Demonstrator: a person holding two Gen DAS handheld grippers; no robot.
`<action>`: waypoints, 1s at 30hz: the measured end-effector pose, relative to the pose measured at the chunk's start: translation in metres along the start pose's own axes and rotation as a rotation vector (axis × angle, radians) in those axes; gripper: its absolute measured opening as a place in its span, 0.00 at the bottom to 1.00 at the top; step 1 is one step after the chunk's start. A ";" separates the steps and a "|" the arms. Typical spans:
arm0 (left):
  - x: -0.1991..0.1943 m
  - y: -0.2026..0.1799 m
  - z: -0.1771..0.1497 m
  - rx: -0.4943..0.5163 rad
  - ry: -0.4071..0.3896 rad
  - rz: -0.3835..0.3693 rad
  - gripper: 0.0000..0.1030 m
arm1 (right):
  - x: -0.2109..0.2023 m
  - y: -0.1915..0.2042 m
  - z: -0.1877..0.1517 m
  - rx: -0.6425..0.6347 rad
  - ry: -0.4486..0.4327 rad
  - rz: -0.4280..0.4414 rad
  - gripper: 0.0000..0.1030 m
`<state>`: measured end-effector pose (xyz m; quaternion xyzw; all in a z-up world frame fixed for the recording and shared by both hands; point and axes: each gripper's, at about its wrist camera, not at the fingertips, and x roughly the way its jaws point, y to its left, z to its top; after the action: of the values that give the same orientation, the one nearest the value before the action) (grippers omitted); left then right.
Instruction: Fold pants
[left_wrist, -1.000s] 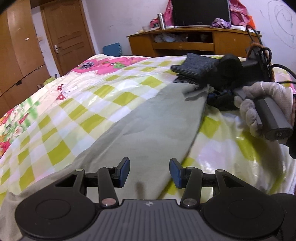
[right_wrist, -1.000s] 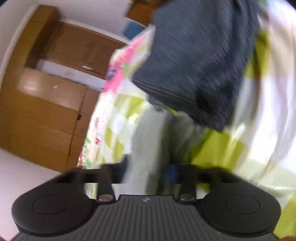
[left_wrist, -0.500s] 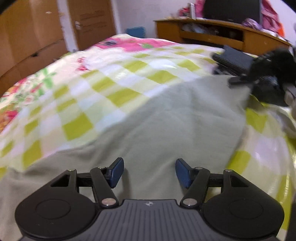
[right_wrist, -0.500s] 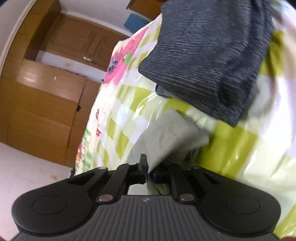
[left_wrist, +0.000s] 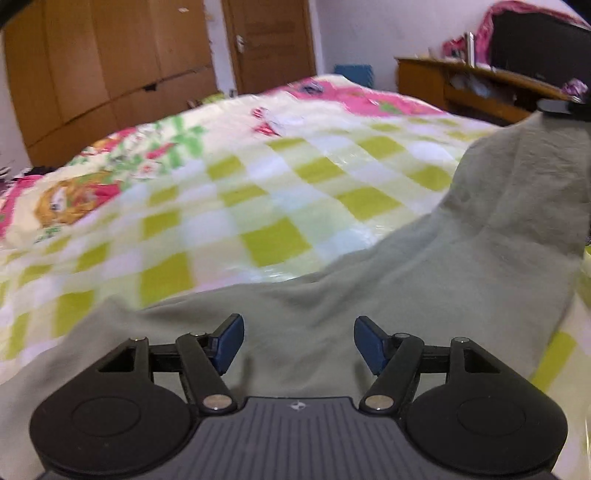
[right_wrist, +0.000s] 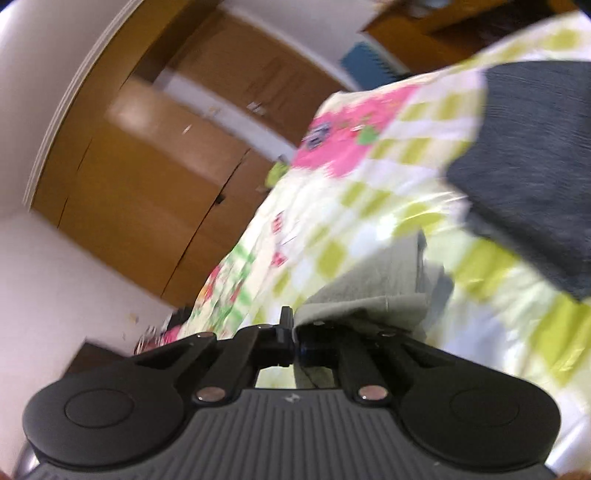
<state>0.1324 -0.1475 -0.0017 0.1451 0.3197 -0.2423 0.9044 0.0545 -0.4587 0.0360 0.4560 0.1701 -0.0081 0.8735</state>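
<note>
One pair of grey-green pants (left_wrist: 406, 280) lies across the checked bedspread (left_wrist: 229, 192), its far right end lifted off the bed. The right gripper (right_wrist: 294, 341) is clamped on that raised edge of cloth, while the left gripper (left_wrist: 299, 343) hangs over the near part, jaws spread wide. Beyond, a dark folded garment (right_wrist: 528, 177) rests on the bed.

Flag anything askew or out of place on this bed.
Nothing is damaged or spilled. The grey pants lie askew only because the right gripper has one end pinched and lifted; the left gripper hangs open over them.
</note>
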 end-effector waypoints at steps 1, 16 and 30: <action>-0.010 0.007 -0.005 -0.009 -0.009 0.009 0.77 | 0.008 0.014 -0.006 -0.035 0.017 0.015 0.05; -0.098 0.165 -0.114 -0.207 0.037 0.278 0.78 | 0.143 0.233 -0.237 -0.683 0.473 0.208 0.05; -0.138 0.216 -0.170 -0.330 0.006 0.309 0.78 | 0.155 0.314 -0.404 -1.354 0.487 0.272 0.05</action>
<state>0.0669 0.1525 -0.0167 0.0432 0.3319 -0.0447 0.9413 0.1363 0.0697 0.0252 -0.1780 0.2690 0.3089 0.8947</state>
